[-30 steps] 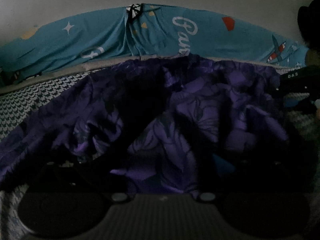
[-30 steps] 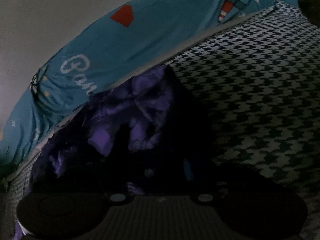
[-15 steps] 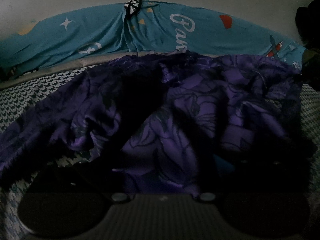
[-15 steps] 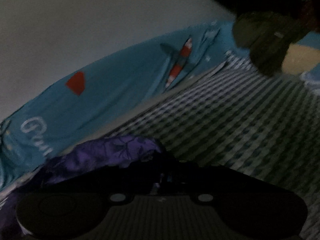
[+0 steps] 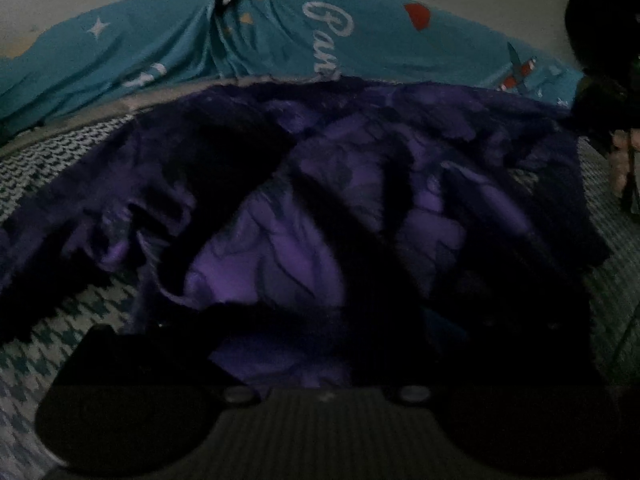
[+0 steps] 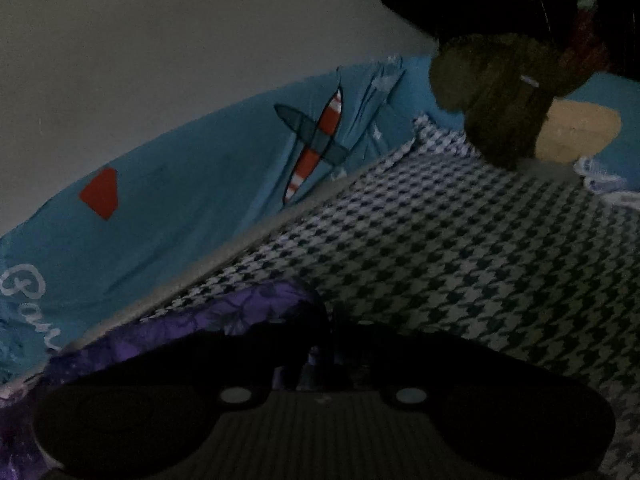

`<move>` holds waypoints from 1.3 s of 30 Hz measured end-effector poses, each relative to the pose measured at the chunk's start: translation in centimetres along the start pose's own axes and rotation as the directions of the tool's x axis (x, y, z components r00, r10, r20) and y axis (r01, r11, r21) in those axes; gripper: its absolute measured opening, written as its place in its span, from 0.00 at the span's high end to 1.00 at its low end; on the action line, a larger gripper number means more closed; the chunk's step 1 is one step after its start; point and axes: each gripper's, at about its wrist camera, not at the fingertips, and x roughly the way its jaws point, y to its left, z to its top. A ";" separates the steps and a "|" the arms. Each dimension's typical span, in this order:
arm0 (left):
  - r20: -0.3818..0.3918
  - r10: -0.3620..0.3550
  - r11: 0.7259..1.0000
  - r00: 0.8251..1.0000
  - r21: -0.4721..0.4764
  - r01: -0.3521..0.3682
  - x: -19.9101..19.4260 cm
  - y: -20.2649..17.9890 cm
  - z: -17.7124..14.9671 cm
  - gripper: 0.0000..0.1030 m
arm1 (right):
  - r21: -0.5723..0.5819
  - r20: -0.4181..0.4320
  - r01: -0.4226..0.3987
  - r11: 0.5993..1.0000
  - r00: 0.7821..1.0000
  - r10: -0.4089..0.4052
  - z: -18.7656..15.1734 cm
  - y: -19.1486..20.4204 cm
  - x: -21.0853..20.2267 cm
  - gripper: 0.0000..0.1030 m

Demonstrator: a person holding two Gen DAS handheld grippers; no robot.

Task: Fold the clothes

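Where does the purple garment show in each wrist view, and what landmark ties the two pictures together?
Left wrist: the purple garment fills the middle, spread rumpled over the houndstooth cover.
Right wrist: only an edge of it shows at lower left, just ahead of the claw.
Shared landmark: the teal sheet along the wall, with its red-and-white plane print.

Both wrist views low, close, sharing bedsheet (image 5: 24,168)

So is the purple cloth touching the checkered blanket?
Touching. In the left wrist view the purple cloth lies spread and crumpled right on the checkered blanket, its edges resting on the pattern with no gap.
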 end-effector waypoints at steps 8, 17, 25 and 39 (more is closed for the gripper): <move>0.008 0.011 0.998 1.000 0.067 -0.011 0.0 -1.6 -0.6 0.00 | 0.021 -0.019 -0.093 0.995 0.995 0.093 0.3 -1.3 -1.6 0.54; 0.012 0.012 0.997 1.000 0.073 -0.013 0.0 -1.6 -0.8 0.00 | 0.011 -0.155 -0.121 0.993 0.981 0.121 -1.2 -3.1 -3.8 0.47; 0.024 0.021 0.998 0.999 0.060 -0.022 -0.2 -1.1 -0.8 0.00 | 0.052 -0.277 -0.200 0.978 0.938 0.207 -3.9 -3.7 -5.7 0.37; 0.028 0.035 0.997 0.999 0.073 -0.037 -0.1 -1.1 -1.0 0.00 | -0.111 -0.411 -0.253 0.961 0.892 0.188 -8.7 0.5 -5.4 0.57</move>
